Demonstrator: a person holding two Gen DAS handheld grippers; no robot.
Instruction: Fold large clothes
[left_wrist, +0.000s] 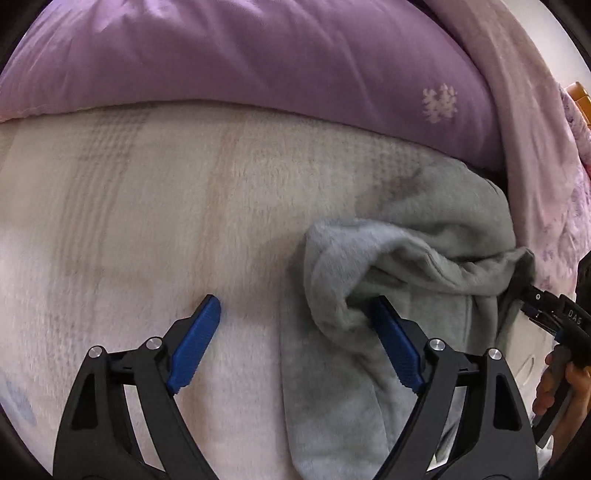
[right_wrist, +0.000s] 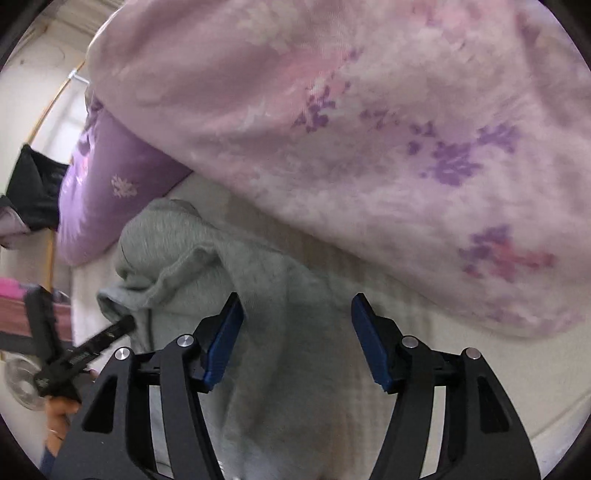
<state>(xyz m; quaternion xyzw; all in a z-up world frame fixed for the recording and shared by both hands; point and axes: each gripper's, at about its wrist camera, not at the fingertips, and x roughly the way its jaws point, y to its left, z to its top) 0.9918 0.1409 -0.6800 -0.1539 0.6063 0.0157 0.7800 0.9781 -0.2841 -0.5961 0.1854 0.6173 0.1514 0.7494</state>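
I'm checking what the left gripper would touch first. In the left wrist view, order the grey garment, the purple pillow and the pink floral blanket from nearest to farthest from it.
1. Grey garment: against the left gripper's right-hand finger.
2. Purple pillow: across the top, beyond the cream bedcover.
3. Pink floral blanket: far right edge, behind the garment; too close to call against the pillow.

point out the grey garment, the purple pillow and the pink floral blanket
grey garment (left_wrist: 424, 236): left wrist view, on its bunched upper fold
purple pillow (left_wrist: 258, 62): left wrist view, on its plain middle
pink floral blanket (right_wrist: 369, 129): right wrist view, on its broad draped face
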